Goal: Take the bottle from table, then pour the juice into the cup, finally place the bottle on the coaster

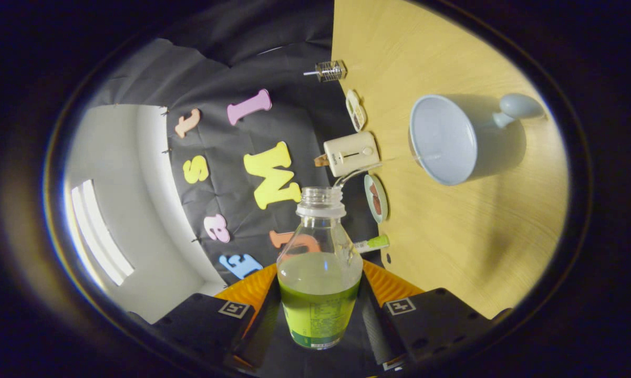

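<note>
Pouring now; my tool (319, 310) clamps the open bottle (319, 273) between its fingers, tipped toward the cup (454, 139) on the bench (452, 236); thin stream could miss the rim if I wobble.

Uncapped bottle (319, 273) tilted, perhaps pouring, toward cup (452, 139)

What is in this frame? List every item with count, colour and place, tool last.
bottle: one, clear with green juice, uncapped, tilted, between the fingers.
stream: one, thin, clear, from the bottle mouth toward the cup.
cup: one, white, on the table beyond the fingers.
table: one, light wood.
cream box: one, at the table's far edge.
small dishes: two, pale, along that edge.
green tube: one, near the bottle.
clear spool-like item: one, far edge.
tool: one, fingers pressed on the bottle.
</note>
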